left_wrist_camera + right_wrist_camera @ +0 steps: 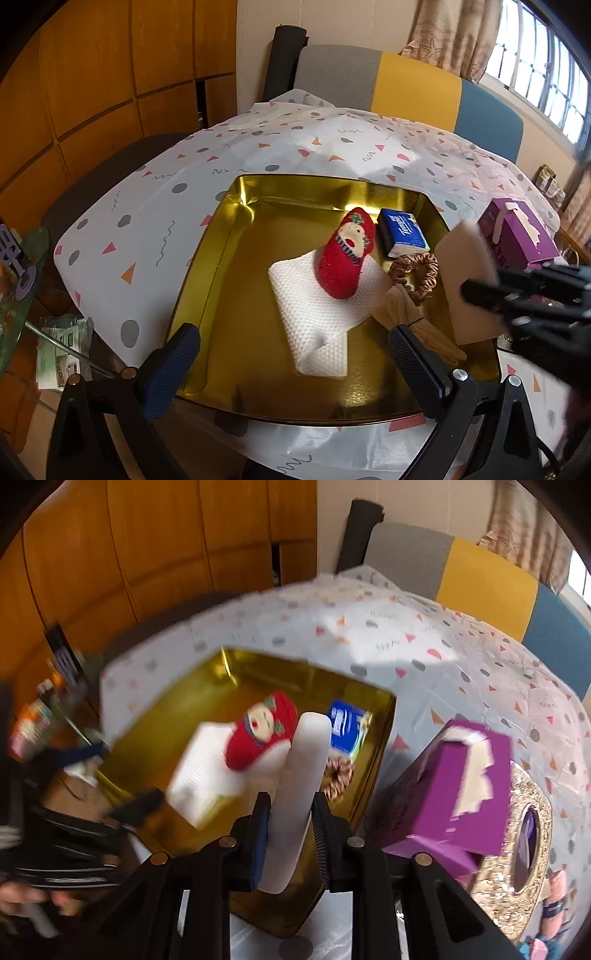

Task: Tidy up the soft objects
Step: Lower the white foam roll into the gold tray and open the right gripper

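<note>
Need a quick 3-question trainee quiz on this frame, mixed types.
1. True or false: the red sock lies partly on the white towel.
2. What do the right tongs hold? A) scrunchie B) sponge C) tissue pack
3. Fill in: the purple box stands ____ the gold tray.

Key: 1 true. 2 B, the pale sponge. 3 outside. The left tongs are open and hold nothing.
</note>
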The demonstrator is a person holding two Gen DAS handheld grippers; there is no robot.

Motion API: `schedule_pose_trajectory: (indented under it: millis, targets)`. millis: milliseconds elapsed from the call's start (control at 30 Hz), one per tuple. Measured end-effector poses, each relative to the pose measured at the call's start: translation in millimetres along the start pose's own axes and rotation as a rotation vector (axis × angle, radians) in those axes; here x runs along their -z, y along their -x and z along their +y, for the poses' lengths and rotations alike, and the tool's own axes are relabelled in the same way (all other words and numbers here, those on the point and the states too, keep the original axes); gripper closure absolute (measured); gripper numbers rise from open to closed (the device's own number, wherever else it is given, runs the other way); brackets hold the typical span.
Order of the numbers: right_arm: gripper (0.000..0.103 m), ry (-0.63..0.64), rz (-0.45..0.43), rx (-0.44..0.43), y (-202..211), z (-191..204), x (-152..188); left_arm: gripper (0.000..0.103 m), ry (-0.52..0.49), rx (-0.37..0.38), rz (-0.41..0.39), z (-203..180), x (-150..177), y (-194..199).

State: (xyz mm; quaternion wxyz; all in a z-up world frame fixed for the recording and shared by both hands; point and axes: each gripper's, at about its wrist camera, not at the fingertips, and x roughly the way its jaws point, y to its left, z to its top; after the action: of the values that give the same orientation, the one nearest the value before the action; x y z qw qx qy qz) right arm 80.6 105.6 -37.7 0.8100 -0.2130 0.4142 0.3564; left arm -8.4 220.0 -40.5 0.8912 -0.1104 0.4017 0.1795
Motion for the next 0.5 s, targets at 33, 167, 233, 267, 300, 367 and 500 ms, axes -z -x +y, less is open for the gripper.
schedule_pose_trajectory:
  millis: [33,167,233,267,300,367,500]
  targets:
    - [0.079,0.003,0.014,0.032,-7,1,2,0.0,0.002,-0.005,-0.001,1,0,0]
    - [0.067,-0.023,0.032,0.029,-23,-3,10,0.0,0.016,-0.013,-0.003,8,-1,0]
    - [0.06,-0.06,0.017,-0.002,-20,-9,11,0.0,0.027,-0.014,0.001,11,0,-1]
    - [0.06,-0.068,0.011,-0.005,-18,-8,10,0.0,0.029,-0.014,0.001,11,0,-1]
    - [0.06,-0.078,-0.002,-0.017,-15,-9,10,0.0,0.03,-0.013,0.001,11,0,-1]
    - [0.06,-0.092,-0.025,-0.043,-9,-8,10,0.0,0.028,-0.014,-0.002,12,0,-1]
    - [0.057,-0.109,-0.064,-0.081,2,-5,9,0.0,0.027,-0.013,-0.014,12,-1,2]
